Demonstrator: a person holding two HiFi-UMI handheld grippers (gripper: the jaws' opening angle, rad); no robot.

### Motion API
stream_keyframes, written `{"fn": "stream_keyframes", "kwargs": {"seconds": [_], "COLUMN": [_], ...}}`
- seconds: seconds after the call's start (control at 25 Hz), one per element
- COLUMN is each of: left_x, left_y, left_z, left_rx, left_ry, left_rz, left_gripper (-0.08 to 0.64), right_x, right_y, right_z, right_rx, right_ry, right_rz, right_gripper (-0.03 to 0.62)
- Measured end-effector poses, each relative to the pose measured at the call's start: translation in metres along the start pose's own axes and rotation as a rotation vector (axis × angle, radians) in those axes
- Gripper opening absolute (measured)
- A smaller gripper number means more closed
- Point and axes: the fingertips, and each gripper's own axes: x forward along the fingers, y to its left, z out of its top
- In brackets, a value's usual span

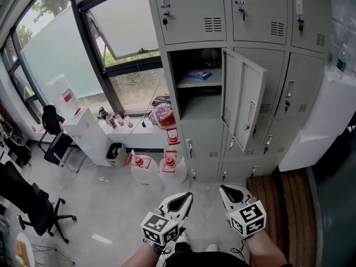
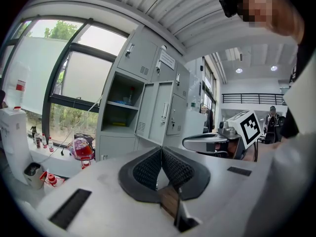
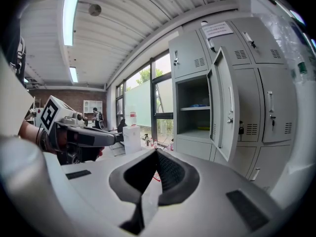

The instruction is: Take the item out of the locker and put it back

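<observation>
The grey locker bank (image 1: 245, 15) has one compartment open (image 1: 197, 88), its door (image 1: 245, 102) swung out to the right. A blue item (image 1: 199, 75) lies on the shelf inside; in the right gripper view the blue item (image 3: 197, 104) shows as a small patch on that shelf. A yellowish thing lies on the compartment floor. My left gripper (image 1: 187, 196) and right gripper (image 1: 224, 189) are held low and side by side, well short of the locker. Both are shut with nothing between the jaws, as the left gripper (image 2: 161, 150) and right gripper (image 3: 156, 152) views show.
A white water dispenser (image 1: 83, 132) stands under the window at left. Red-capped jugs (image 1: 169, 164) and a bin (image 1: 117, 153) sit on the floor by the locker's foot. Black office chairs (image 1: 33, 204) are at far left, and a white cabinet (image 1: 322, 121) stands at right.
</observation>
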Motion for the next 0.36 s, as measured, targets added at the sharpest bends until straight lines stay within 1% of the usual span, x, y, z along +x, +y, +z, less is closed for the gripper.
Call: {"fn": "stream_keyframes", "kwargs": {"seconds": [0.36], "left_x": [-0.014], "left_y": [0.000], "left_z": [0.004], "left_rx": [0.005], "left_ry": [-0.010], "left_rz": [0.011], "left_gripper": [0.017], "right_x": [-0.002], "right_y": [0.012], "right_z": [0.005], "right_rx": [-0.009], "right_ry": [-0.008], "right_rz": [0.007], "right_gripper": [0.052]}}
